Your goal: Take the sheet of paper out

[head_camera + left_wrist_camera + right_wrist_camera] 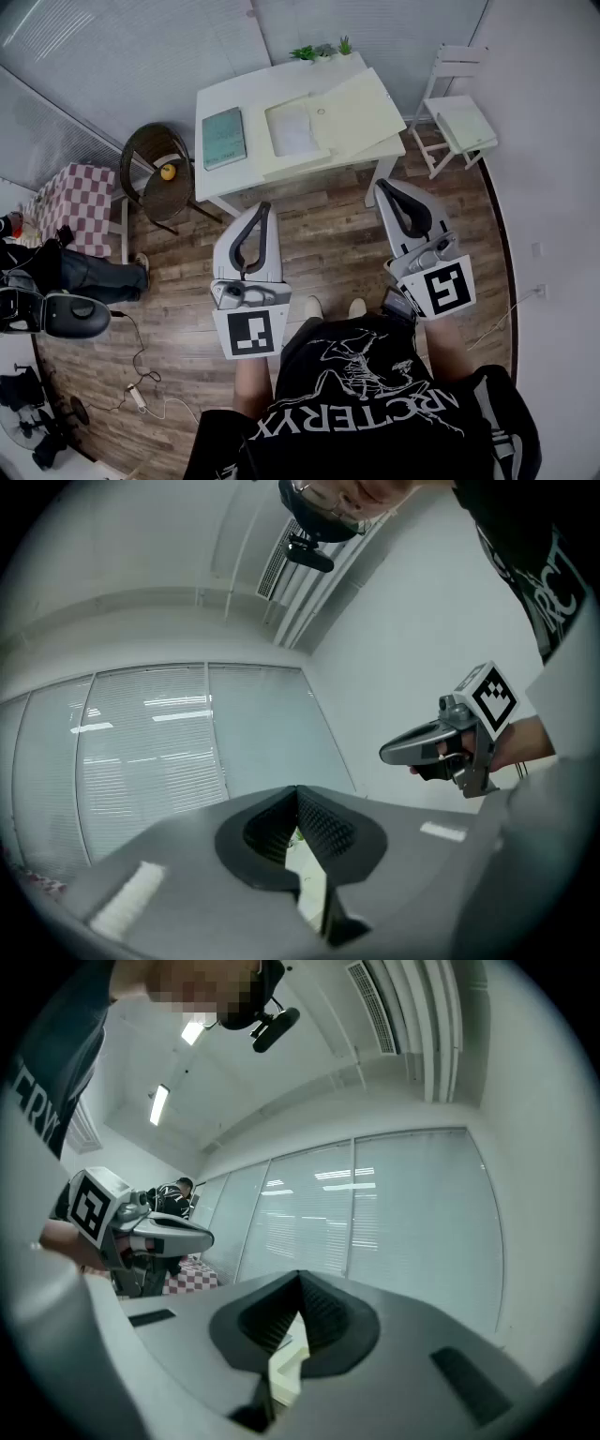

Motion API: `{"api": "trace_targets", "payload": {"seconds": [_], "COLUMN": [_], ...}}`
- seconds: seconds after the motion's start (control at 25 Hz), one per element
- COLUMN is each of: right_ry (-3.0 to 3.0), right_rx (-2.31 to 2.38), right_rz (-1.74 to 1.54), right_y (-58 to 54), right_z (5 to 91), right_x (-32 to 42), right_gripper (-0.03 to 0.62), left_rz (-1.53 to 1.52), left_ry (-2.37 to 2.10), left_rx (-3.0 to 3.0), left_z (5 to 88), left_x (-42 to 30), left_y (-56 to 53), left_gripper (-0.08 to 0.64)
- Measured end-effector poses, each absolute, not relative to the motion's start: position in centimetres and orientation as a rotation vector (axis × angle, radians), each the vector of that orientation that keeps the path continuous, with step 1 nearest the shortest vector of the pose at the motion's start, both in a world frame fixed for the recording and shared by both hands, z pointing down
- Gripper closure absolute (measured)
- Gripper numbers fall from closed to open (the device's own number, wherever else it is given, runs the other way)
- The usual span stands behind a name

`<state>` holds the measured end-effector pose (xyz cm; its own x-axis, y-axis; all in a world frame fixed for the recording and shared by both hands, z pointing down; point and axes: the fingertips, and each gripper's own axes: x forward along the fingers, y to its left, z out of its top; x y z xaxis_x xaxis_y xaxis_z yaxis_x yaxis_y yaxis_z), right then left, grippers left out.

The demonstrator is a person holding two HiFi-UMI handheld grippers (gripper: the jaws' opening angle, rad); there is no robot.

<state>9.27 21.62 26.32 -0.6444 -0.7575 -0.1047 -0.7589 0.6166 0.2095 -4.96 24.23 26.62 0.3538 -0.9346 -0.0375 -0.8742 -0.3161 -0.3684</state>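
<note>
Over floor (328, 225), left tool (263, 207), right tool (383, 186) point level.

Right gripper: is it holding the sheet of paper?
No: the right gripper hangs shut over the floor, short of the white table, where the sheet of paper lies in an open folder.

Person (84, 272) at left edge, half out of frame; yellow object (168, 172) indistinct.

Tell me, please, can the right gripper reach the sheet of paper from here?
Probably not yet: the right gripper hangs shut well short of the table, though nothing covers the sheet of paper.
</note>
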Motion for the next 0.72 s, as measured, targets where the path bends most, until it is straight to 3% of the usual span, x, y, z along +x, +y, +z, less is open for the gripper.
{"api": "trace_targets", "payload": {"seconds": [0.72], "right_ry": [2.866], "right_rx": [-1.209], "right_rz": [0.322], "right_y": [17.0], "right_z": [27.9], "right_x": [12.6], "right_gripper": [0.58], "left_rz": [-0.178], "left_ry": [1.732], "left_rx": [-2.227], "left_z": [27.6], "left_x": [-1.4], "left_y": [20.1], "left_gripper": [0.549]}}
